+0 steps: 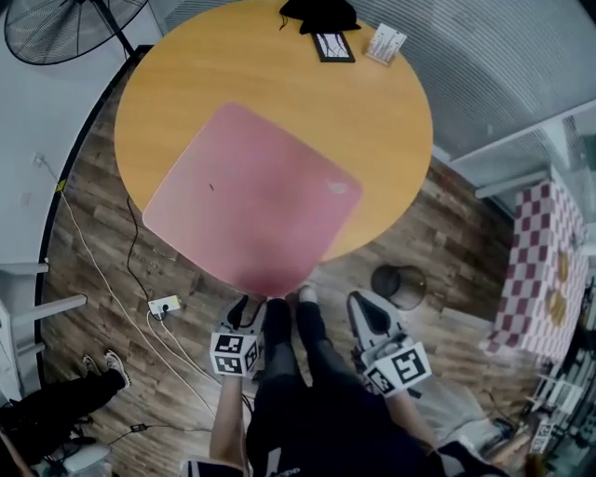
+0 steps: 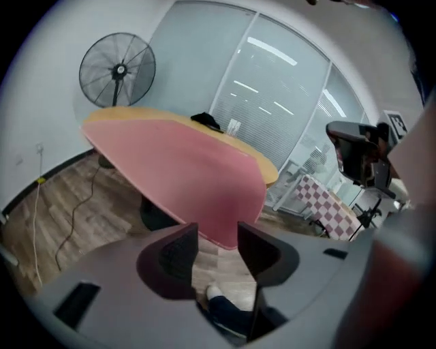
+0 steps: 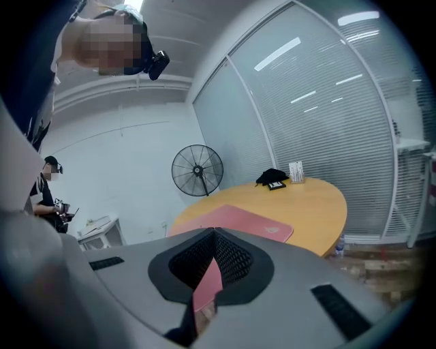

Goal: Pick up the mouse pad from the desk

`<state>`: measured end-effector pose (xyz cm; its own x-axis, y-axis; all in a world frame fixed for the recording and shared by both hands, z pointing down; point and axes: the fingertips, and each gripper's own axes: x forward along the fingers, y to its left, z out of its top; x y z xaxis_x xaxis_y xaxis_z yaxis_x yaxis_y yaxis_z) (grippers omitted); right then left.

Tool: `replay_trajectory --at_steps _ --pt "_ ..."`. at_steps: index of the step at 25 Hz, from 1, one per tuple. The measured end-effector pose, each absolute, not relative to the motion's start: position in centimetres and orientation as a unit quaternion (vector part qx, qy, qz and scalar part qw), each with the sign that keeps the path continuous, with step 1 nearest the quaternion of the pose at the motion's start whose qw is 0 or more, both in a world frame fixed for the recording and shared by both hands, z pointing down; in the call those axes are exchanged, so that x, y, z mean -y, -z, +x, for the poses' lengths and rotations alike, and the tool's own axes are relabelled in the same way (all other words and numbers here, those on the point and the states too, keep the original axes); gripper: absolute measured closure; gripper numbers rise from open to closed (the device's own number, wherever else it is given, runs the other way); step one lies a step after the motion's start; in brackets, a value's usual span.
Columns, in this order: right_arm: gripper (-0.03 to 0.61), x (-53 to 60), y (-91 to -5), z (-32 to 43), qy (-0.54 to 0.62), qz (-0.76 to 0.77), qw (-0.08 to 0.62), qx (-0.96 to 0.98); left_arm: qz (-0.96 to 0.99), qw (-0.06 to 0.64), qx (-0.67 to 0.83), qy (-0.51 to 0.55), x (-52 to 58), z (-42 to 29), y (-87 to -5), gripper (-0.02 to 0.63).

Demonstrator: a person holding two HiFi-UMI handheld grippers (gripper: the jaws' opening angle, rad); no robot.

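A large pink mouse pad [image 1: 251,200] lies flat on the round wooden table [image 1: 382,121], with its near corner hanging over the table's edge. Both grippers hang below that edge, beside the person's legs and apart from the pad. My left gripper [image 1: 245,314] stands open. In the left gripper view its jaws [image 2: 218,235] frame only floor and a shoe, with the mouse pad [image 2: 191,170] ahead and above. My right gripper [image 1: 365,307] is shut and holds nothing. In the right gripper view its tips [image 3: 212,235] meet, and the mouse pad [image 3: 238,221] lies beyond them on the table [image 3: 310,204].
A black item [image 1: 319,13], a small frame [image 1: 333,46] and a white card [image 1: 386,44] sit at the table's far edge. A standing fan [image 1: 65,28], a power strip [image 1: 164,305] with cables, a bin [image 1: 399,285] and a checked table [image 1: 540,270] surround it. Another person [image 1: 56,401] stands at the left.
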<state>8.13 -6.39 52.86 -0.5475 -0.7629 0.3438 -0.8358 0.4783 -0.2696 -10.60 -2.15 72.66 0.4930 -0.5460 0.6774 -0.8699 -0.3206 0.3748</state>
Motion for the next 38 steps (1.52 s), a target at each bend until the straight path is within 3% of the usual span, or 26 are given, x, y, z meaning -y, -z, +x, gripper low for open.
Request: replay_trajectory --at_steps 9,18,29,38 --pt "0.577 4.8 -55.6 6.3 -0.226 0.463 0.109 0.85 0.768 0.454 0.421 -0.165 3.2 -10.3 -77.7 0.44" --pt "0.577 4.4 -55.5 5.8 -0.224 0.471 0.107 0.846 0.795 0.424 0.412 -0.139 3.6 -9.6 -75.5 0.445" --pt "0.577 5.6 -55.0 5.3 -0.218 0.471 0.112 0.847 0.833 0.315 0.436 -0.128 4.2 -10.6 -69.7 0.589" --pt "0.577 7.9 -52.7 5.4 -0.193 0.471 0.087 0.856 0.846 0.25 0.452 -0.135 7.2 -10.8 -64.1 0.594"
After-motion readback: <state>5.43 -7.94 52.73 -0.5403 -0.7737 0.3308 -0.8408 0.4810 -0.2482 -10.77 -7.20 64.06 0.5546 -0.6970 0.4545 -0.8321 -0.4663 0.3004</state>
